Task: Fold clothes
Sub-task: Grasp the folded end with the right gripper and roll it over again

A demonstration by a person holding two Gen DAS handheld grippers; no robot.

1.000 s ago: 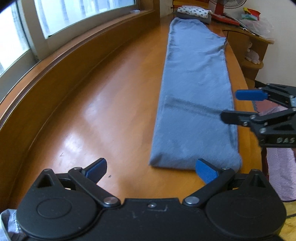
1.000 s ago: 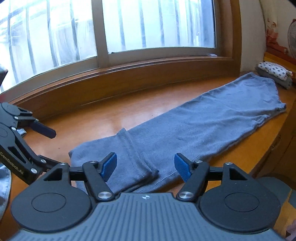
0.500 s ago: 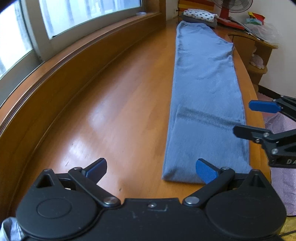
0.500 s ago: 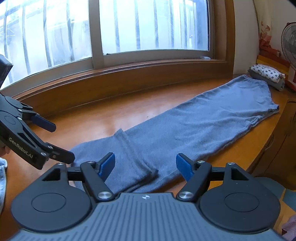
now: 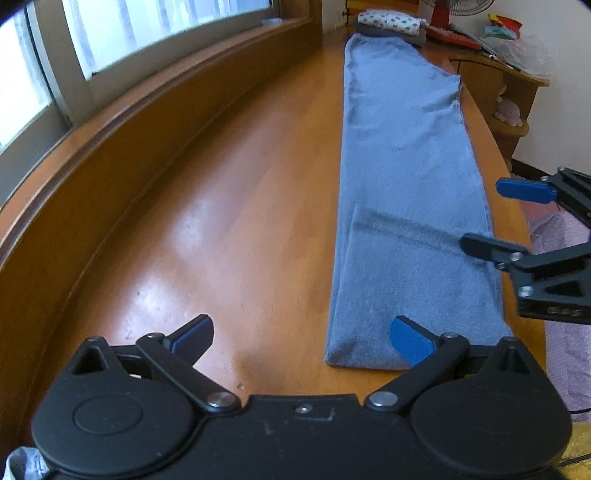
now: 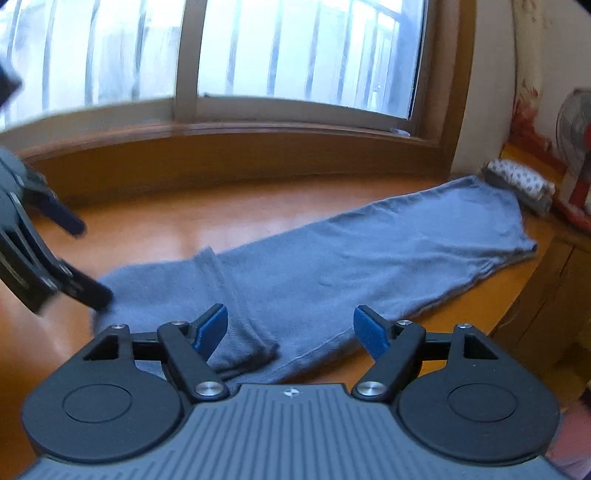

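Right, my left gripper (image 5: 301,334) is spread wide with nothing in it, hovering over the bare wooden ledge (image 5: 221,221). At its one o'clock, the blue trousers (image 5: 402,184) lie as one long narrow strip, running away to twelve, where a folded spotted pile (image 5: 391,22) sits touching the far end. My right gripper (image 6: 291,328) is opening, its jaws straddling the folded near end of the trousers without pressing on the cloth.
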